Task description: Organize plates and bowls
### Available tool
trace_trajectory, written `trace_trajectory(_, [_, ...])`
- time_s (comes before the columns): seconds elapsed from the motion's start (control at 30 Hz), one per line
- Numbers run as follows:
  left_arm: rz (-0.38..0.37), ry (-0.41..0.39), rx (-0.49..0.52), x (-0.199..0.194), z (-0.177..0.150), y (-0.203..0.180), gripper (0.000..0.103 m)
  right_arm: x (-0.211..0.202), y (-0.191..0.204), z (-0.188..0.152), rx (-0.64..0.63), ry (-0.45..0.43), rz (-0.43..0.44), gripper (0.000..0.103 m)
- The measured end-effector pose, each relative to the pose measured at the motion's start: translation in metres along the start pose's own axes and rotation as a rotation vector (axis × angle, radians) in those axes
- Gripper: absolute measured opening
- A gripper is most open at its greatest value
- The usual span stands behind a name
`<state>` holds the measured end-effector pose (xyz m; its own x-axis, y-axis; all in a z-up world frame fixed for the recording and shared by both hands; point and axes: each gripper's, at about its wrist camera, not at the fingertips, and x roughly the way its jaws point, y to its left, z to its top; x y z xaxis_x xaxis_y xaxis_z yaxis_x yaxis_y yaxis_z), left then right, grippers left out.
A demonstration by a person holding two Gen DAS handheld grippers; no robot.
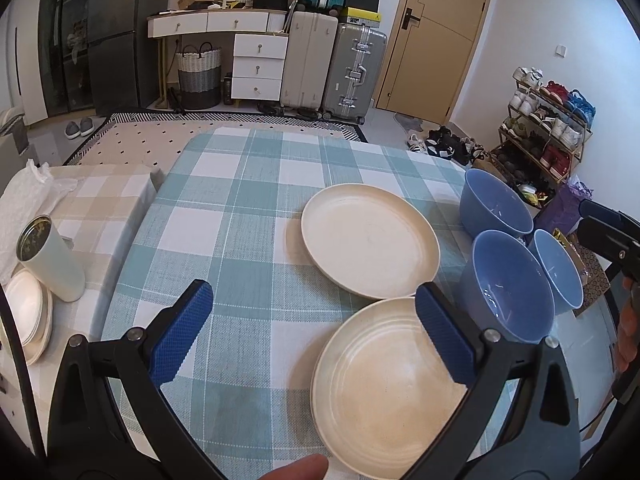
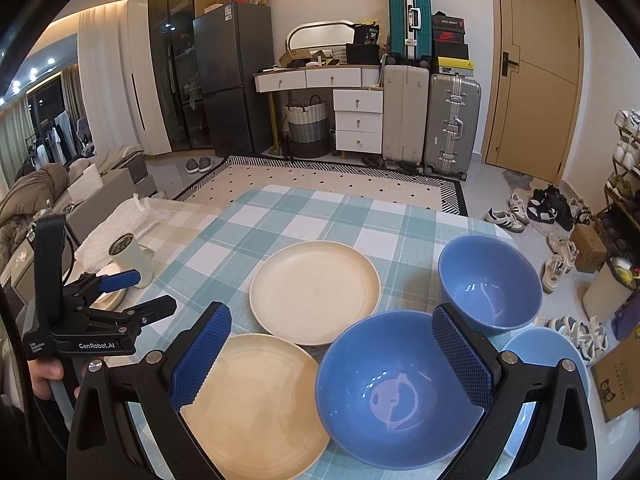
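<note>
Left tongs spread wide, holding nothing, hovering low over the checked table, right pad over the near cream plate. Right tongs also wide apart, empty, straddling the near blue bowl from above. Far cream plate sits just behind the near one. Second blue bowl behind, third bowl at the right edge. A hand grips the left handle.
</note>
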<state>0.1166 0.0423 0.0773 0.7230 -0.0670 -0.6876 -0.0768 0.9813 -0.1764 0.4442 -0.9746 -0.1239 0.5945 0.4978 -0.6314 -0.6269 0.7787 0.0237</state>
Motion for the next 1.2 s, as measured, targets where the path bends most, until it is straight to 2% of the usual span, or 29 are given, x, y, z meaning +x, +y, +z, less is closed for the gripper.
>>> trace_trajectory(0.33, [0.019,0.042,0.01,0.039,0.013,-0.008,0.101,0.051,-0.017,0.015,0.022,0.1,0.038,0.102])
trace_trajectory(0.57, [0.028,0.071,0.007,0.068,0.024,-0.007,0.101,0.092,-0.027,0.024,0.014,0.168,0.027,0.102])
trace_trajectory(1.2, [0.049,0.154,-0.006,0.139,0.044,-0.004,0.101,0.175,-0.051,0.034,0.007,0.295,0.038,0.102])
